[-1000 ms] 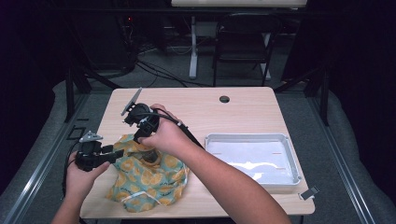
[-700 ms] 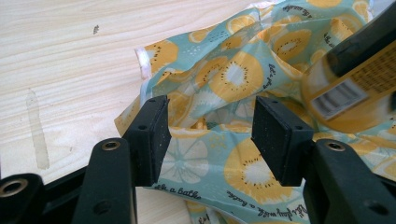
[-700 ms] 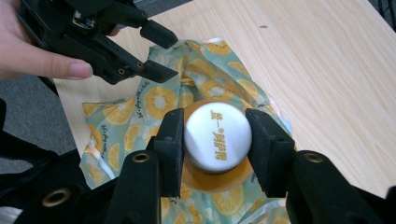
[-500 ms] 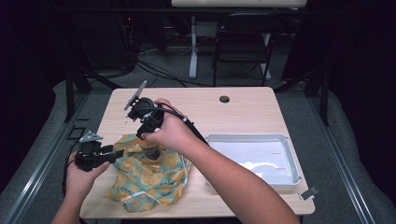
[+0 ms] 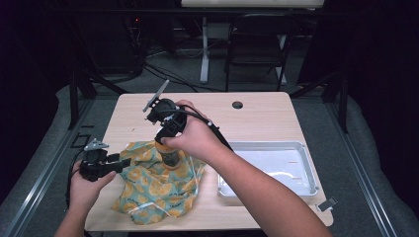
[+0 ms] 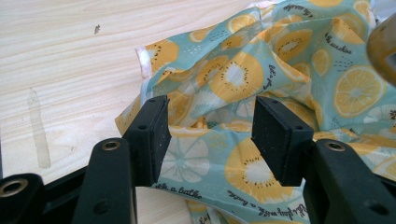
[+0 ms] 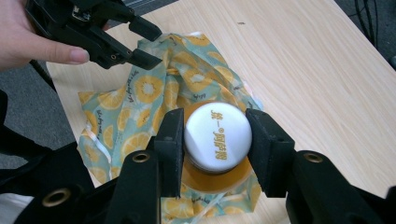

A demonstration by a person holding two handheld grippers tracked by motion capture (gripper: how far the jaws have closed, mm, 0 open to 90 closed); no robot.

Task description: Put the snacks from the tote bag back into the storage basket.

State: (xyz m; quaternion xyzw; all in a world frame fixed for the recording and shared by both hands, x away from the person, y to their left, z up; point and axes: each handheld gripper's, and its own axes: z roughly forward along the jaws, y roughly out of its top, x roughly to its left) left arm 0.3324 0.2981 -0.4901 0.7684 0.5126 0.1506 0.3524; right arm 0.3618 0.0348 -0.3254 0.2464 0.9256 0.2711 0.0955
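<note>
An amber jar with a white printed cap hangs just above a crumpled lemon-and-kiwi print cloth. My right gripper points down and is shut on the cap, one pad on each side. In the high view the jar shows below the right gripper, over the middle of the cloth. My left gripper sits at the cloth's left edge. In its own view the left gripper is open, with the cloth lying below the gap and the jar at the far right.
A white tray stands on the wooden table to the right of the cloth. A round cable hole is near the far edge. A small clip lies by the front right corner. A chair stands beyond the table.
My right gripper has moved right and a little up with the jar, which now shows below the hand over the cloth. The left gripper has stayed in place.
</note>
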